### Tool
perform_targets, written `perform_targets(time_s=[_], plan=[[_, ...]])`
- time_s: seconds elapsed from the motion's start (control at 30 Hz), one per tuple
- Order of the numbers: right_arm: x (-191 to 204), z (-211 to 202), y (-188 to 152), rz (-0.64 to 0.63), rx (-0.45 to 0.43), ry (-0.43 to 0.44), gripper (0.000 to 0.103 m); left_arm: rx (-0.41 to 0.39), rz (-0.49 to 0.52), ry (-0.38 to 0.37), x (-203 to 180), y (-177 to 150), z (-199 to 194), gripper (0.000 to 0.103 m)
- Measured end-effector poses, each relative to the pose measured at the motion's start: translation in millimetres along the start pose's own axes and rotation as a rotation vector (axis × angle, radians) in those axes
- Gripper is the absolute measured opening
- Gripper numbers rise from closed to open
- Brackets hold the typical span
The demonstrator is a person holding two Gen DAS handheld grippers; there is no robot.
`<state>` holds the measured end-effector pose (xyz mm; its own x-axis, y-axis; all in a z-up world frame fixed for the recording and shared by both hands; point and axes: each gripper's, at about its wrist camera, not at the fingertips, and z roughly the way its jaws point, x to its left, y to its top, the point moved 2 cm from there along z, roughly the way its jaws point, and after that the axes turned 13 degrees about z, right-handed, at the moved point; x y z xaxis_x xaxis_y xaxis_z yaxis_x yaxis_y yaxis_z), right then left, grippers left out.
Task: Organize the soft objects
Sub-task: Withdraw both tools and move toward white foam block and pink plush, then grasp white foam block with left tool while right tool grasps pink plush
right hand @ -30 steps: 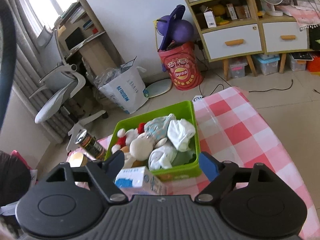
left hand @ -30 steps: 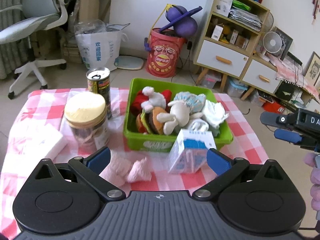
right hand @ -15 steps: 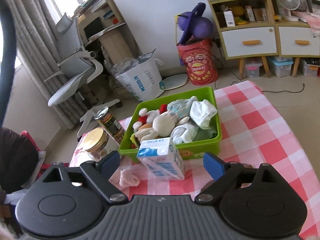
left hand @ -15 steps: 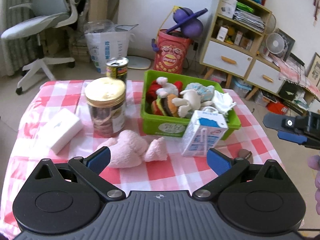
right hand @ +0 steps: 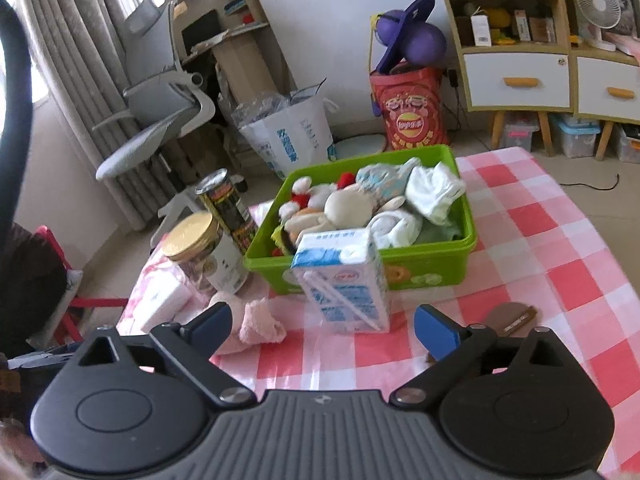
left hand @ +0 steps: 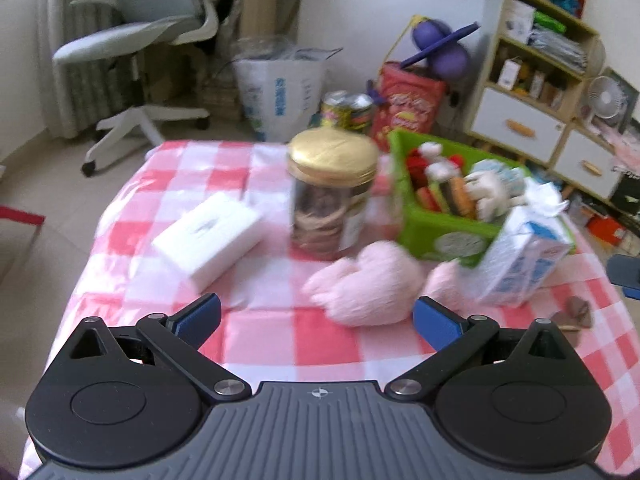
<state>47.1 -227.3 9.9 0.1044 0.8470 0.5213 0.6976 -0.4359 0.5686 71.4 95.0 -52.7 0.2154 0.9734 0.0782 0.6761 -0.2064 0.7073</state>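
A green bin (left hand: 444, 236) (right hand: 424, 268) holds several plush toys and white cloths. A pink plush (left hand: 368, 284) (right hand: 256, 320) lies on the checked cloth in front of the bin, next to a milk carton (left hand: 524, 256) (right hand: 344, 276). My left gripper (left hand: 316, 316) is open and empty, above the table's near edge, short of the pink plush. My right gripper (right hand: 322, 324) is open and empty, just short of the milk carton. Its fingers also show at the right edge of the left wrist view (left hand: 624, 276).
A gold-lidded jar (left hand: 332, 192) (right hand: 204, 252) and a tall can (left hand: 348, 114) (right hand: 228, 206) stand left of the bin. A white box (left hand: 208, 236) (right hand: 160, 304) lies at the left. A small brown object (left hand: 576, 314) (right hand: 512, 316) lies near the right edge.
Both grippers have pulled back from the bin and stayed open. The left view has swung left, so the bin and pink plush now sit right of centre.
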Motion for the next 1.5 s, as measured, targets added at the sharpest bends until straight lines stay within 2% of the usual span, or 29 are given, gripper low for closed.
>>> perform_targets(time_s=[0.17, 0.27, 0.47, 0.57, 0.77, 0.87, 1.23, 1.5], plan=[[15, 18, -14, -0.051, 0.005, 0.017, 0.078, -0.001, -0.022, 0.006, 15, -11, 11, 0.098], [20, 34, -24, -0.057, 0.014, 0.001, 0.078, -0.002, -0.006, 0.053, 19, -19, 22, 0.098], [27, 63, -45, -0.061, 0.055, -0.028, 0.078, 0.023, -0.076, 0.136, 50, -25, 46, 0.098], [35, 76, -56, -0.095, 0.068, -0.033, 0.078, -0.005, -0.054, 0.162, 64, -25, 56, 0.098], [49, 99, -68, -0.117, 0.088, -0.033, 0.078, -0.055, 0.068, 0.119, 77, -32, 73, 0.098], [54, 109, -68, -0.118, 0.084, -0.030, 0.078, -0.081, 0.096, 0.093, 82, -31, 79, 0.098], [64, 137, -63, -0.032, 0.041, -0.045, 0.078, -0.102, 0.074, 0.068, 100, -23, 101, 0.097], [73, 147, -63, -0.030, 0.027, -0.036, 0.079, -0.119, 0.066, 0.049, 103, -20, 104, 0.095]])
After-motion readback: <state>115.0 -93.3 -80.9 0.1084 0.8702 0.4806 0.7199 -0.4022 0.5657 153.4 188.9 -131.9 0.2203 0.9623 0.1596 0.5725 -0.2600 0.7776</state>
